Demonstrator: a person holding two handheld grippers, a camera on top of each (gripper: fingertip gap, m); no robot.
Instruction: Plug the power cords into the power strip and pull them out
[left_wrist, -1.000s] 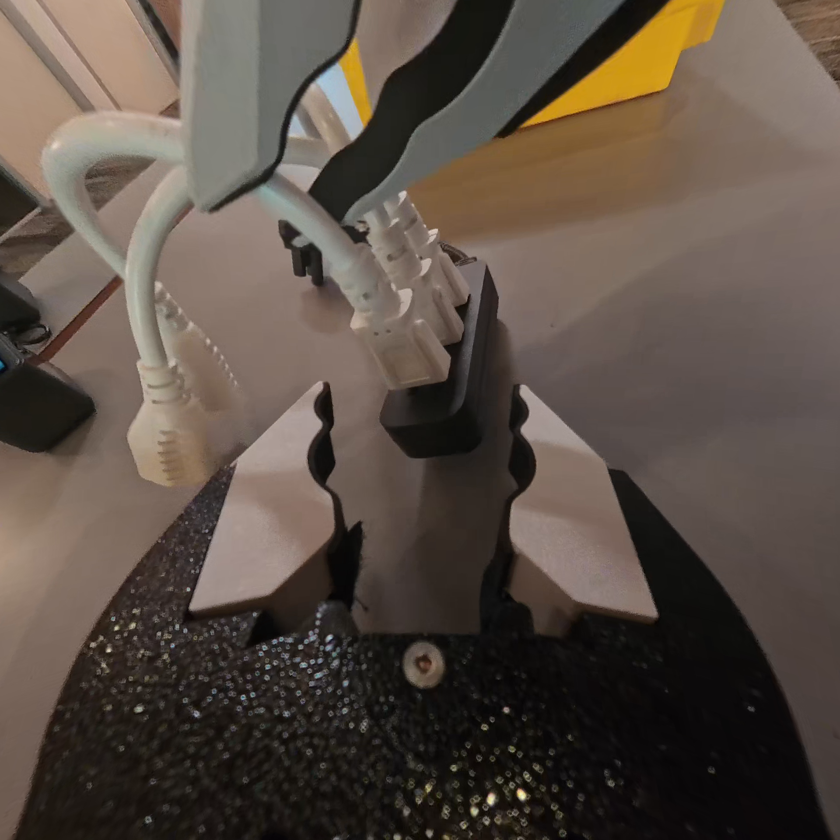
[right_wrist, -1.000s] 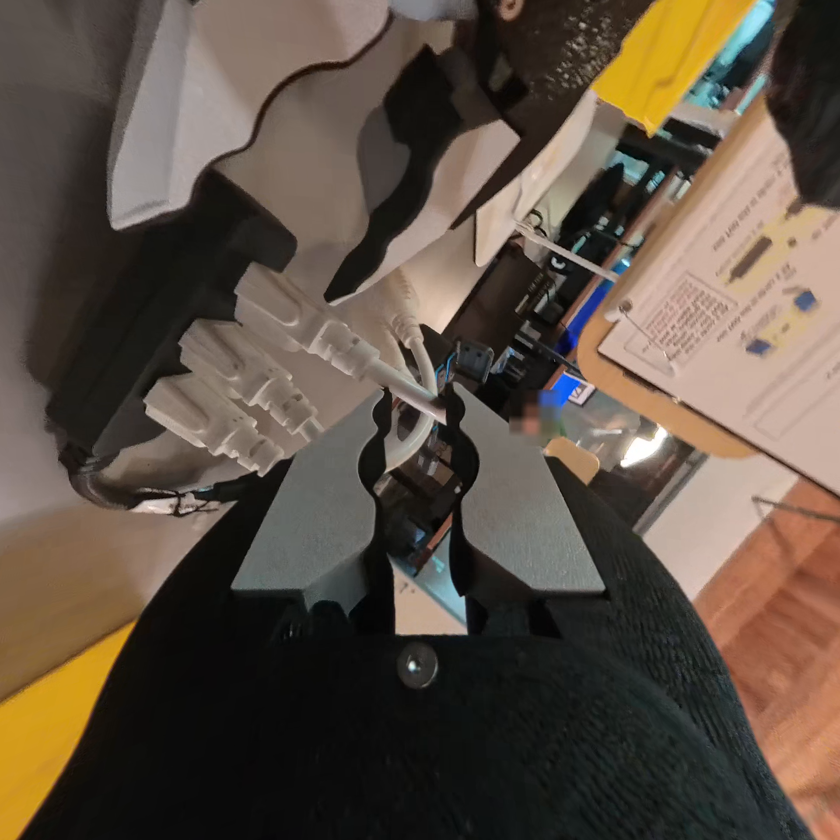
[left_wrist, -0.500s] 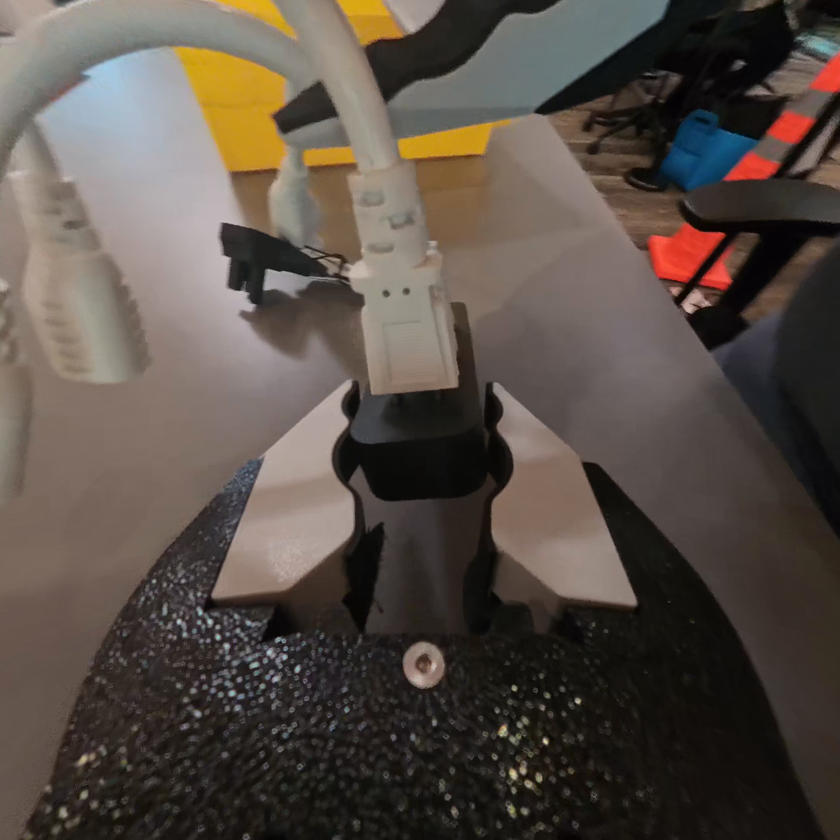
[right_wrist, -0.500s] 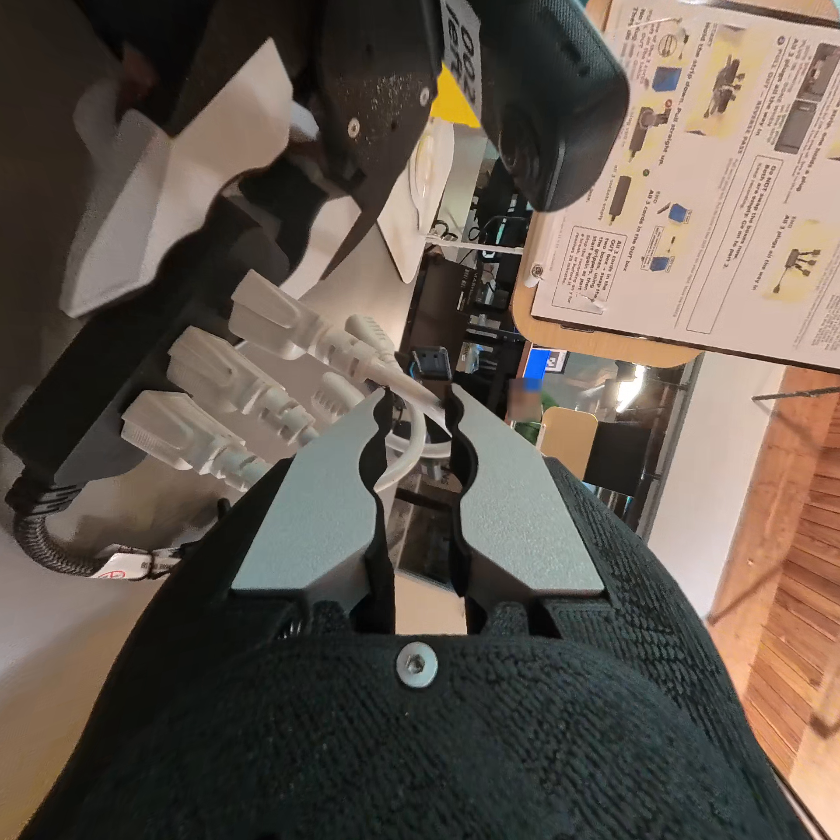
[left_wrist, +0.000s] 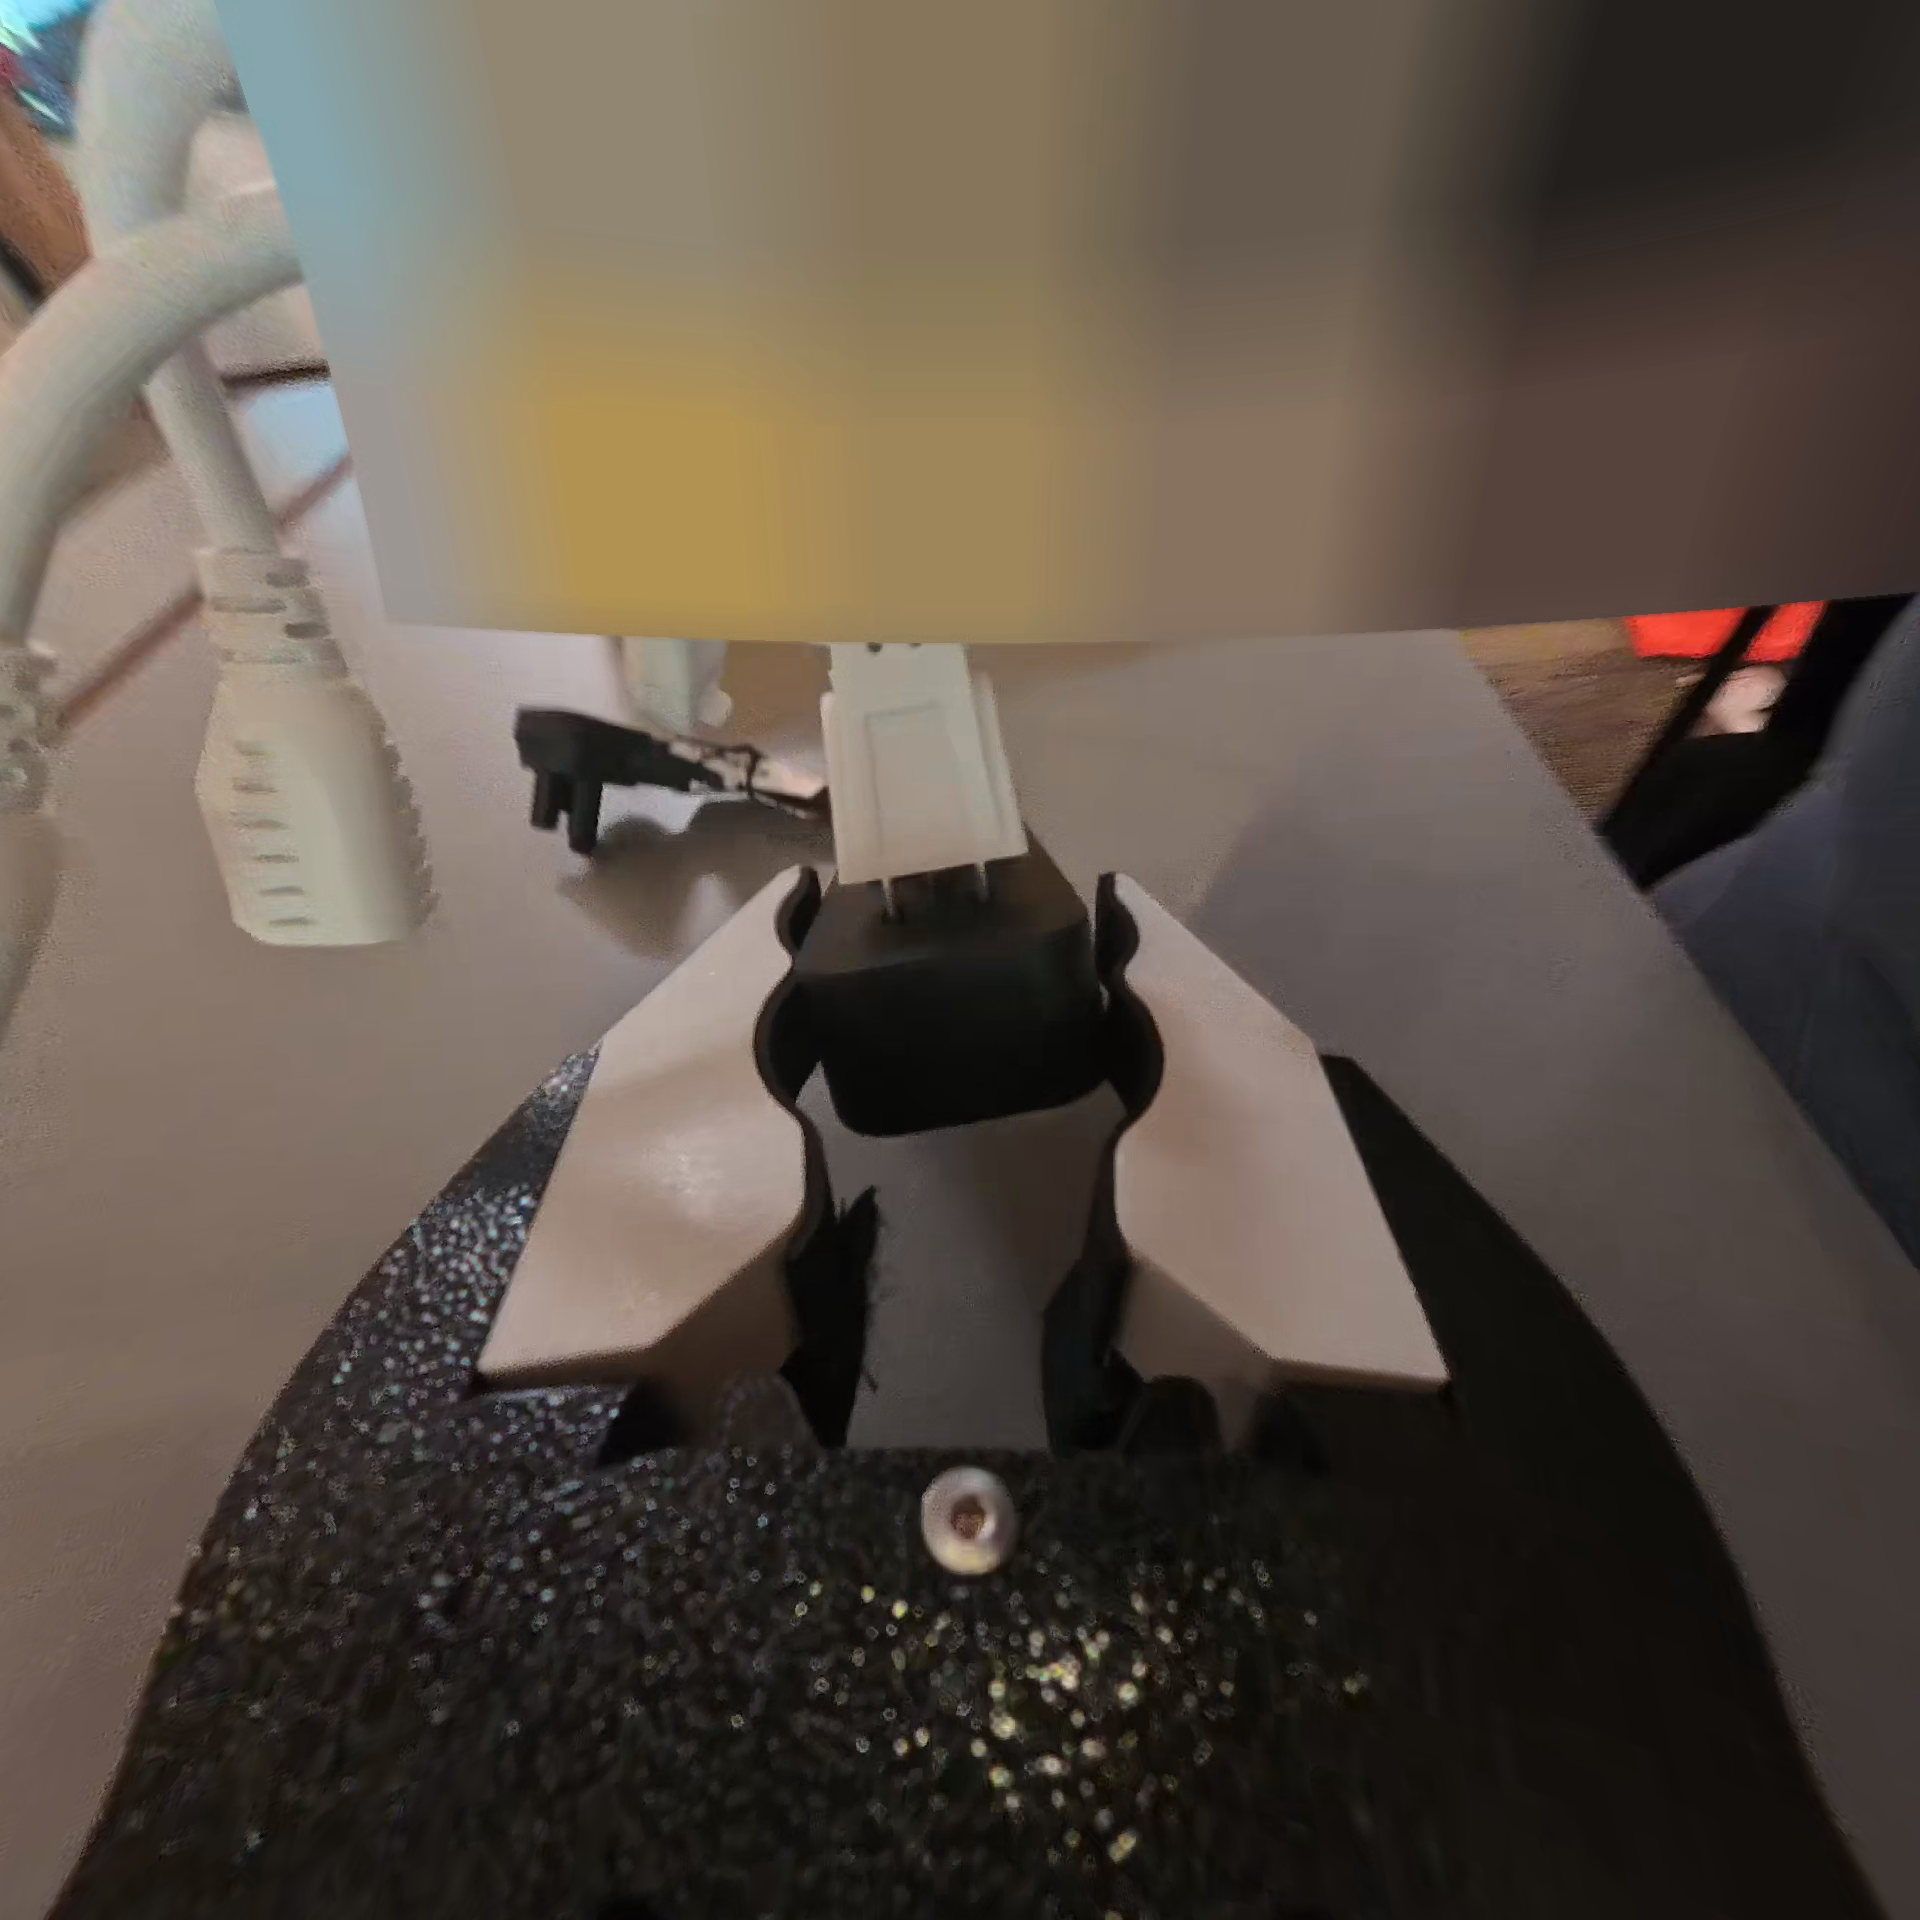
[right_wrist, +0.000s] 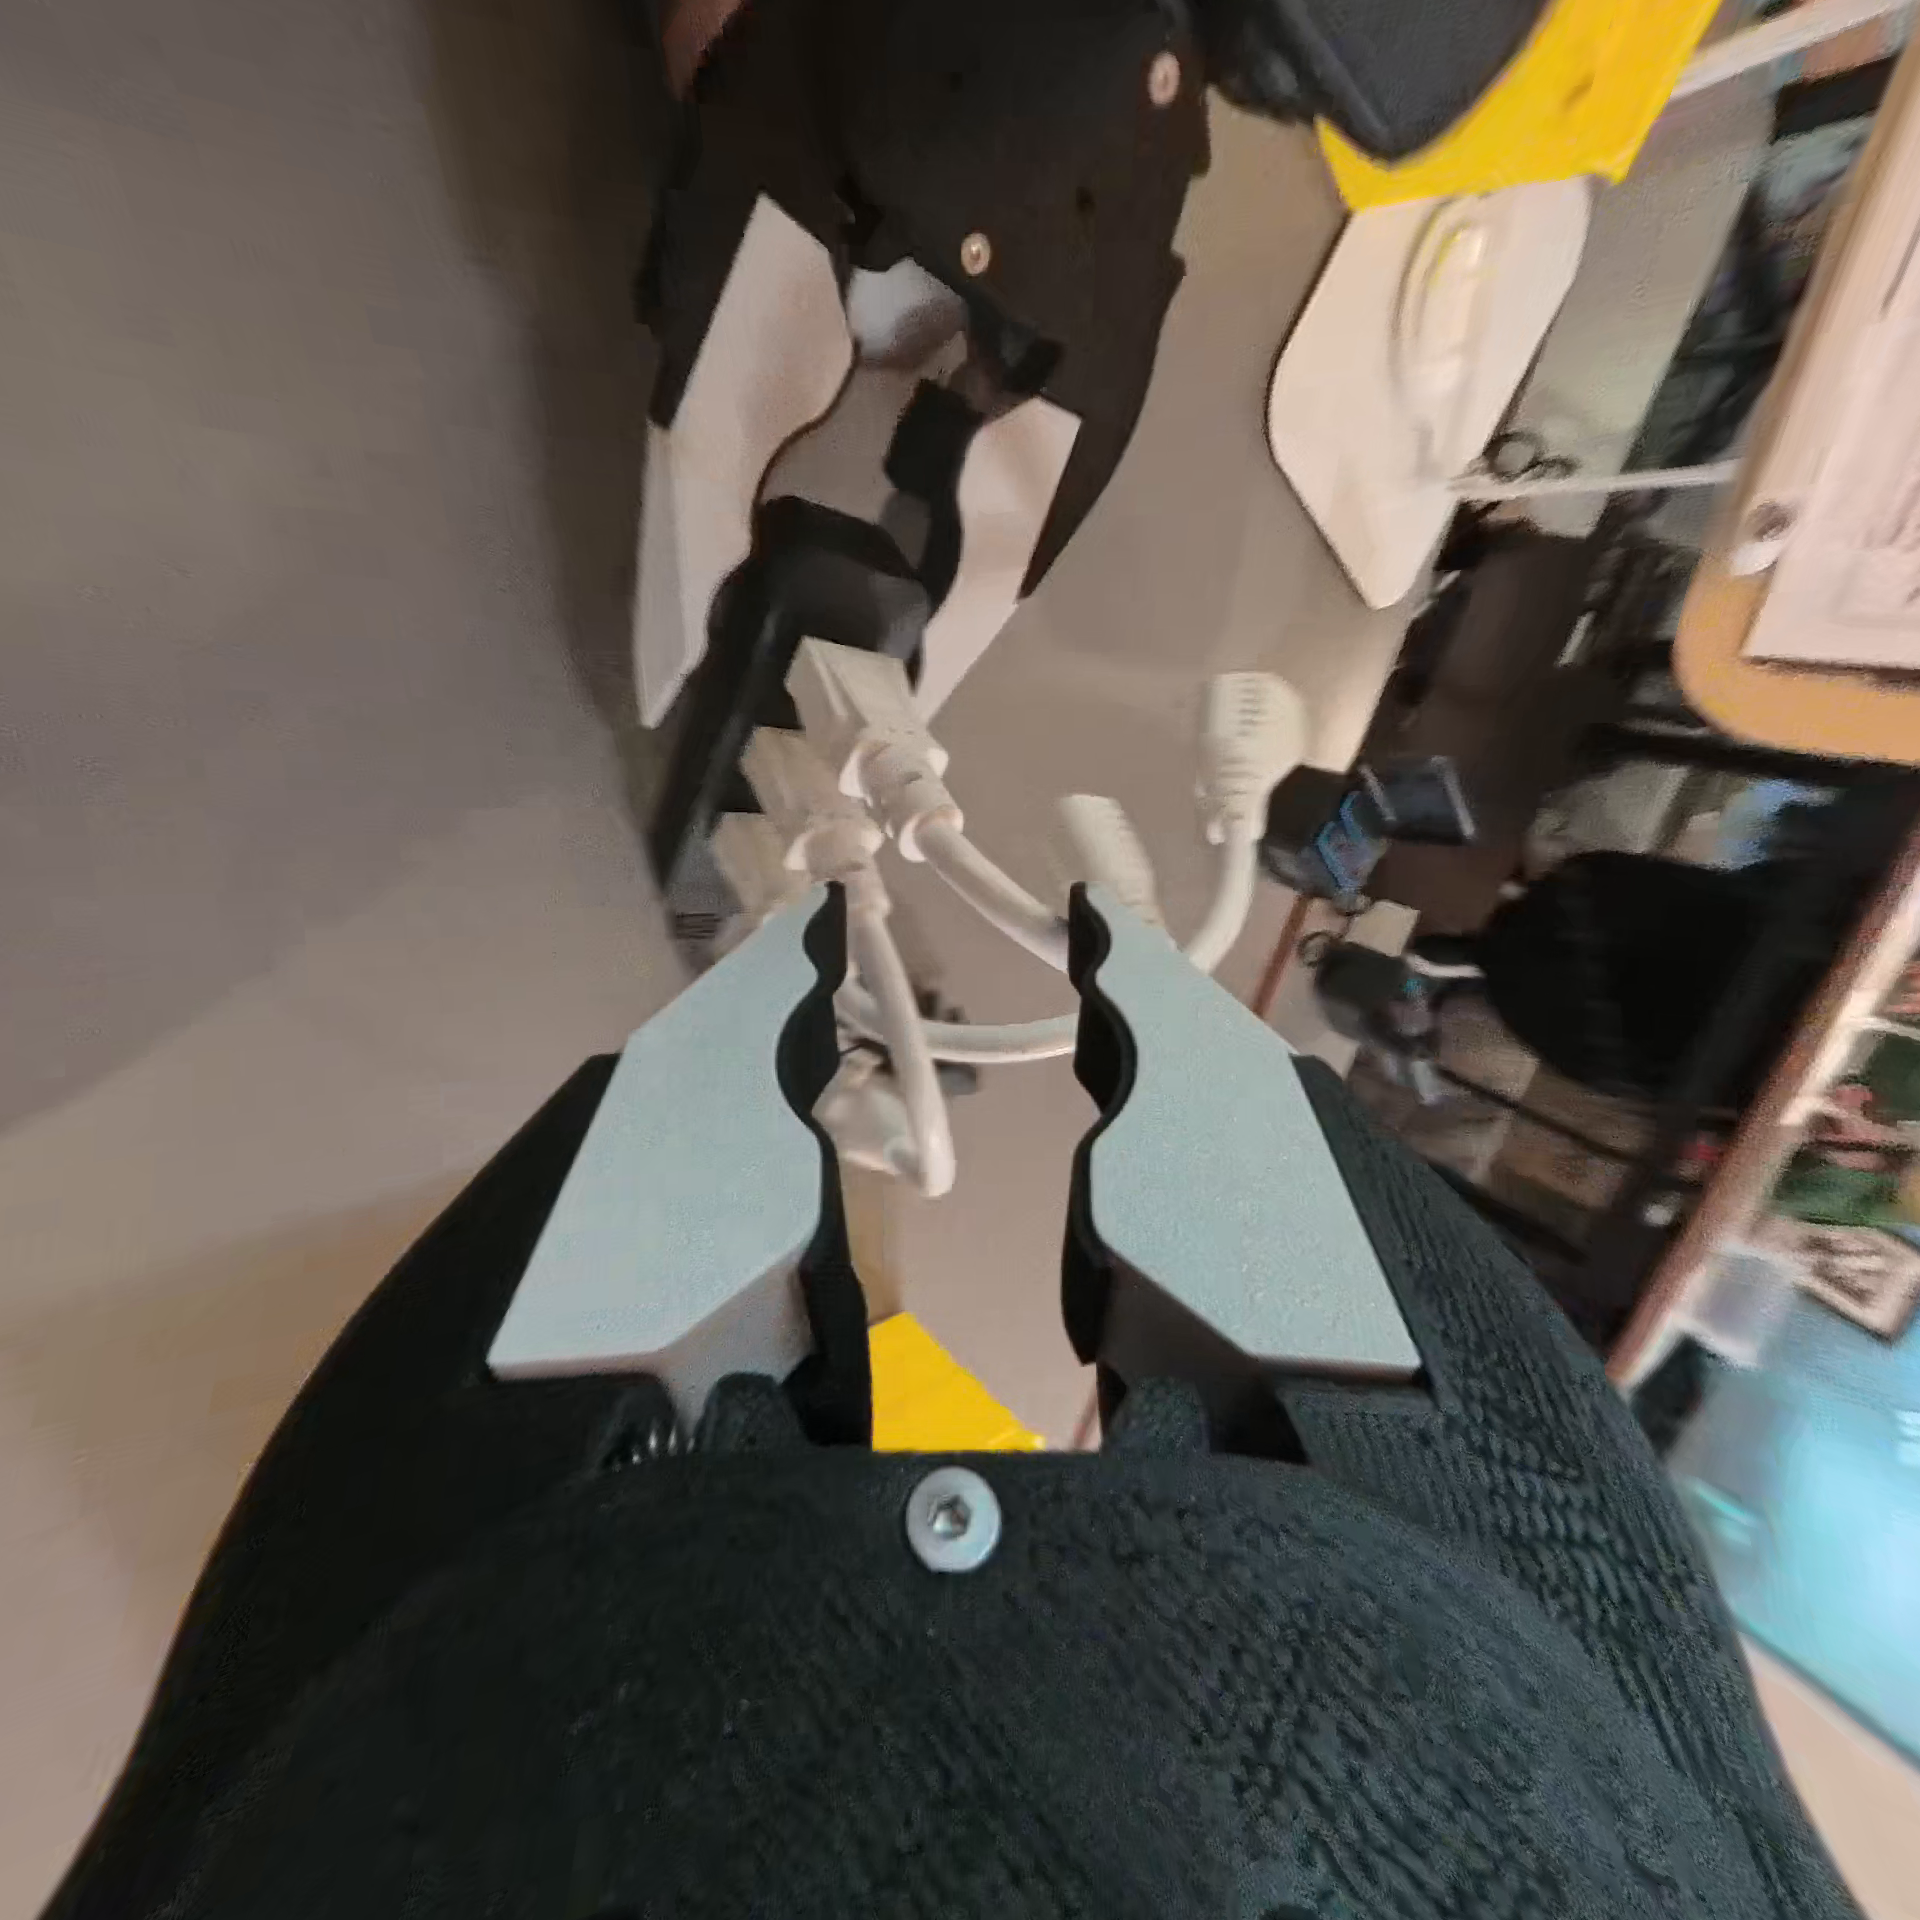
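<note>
In the left wrist view the left hand-held gripper is clamped on the near end of the black power strip, which sits at the centre of the frame on the grey surface. A white plug stands in the strip just beyond the fingertips, its metal prongs partly showing (not fully seated). A loose white cord end hangs at the left edge, and a small black plug lies on the surface behind.

In the right wrist view the right hand-held gripper has its jaws apart, holding nothing. Three white plugs sit in a row in the strip above centre, their cords looping down between the open fingers. The left hand-held gripper appears at the top.
</note>
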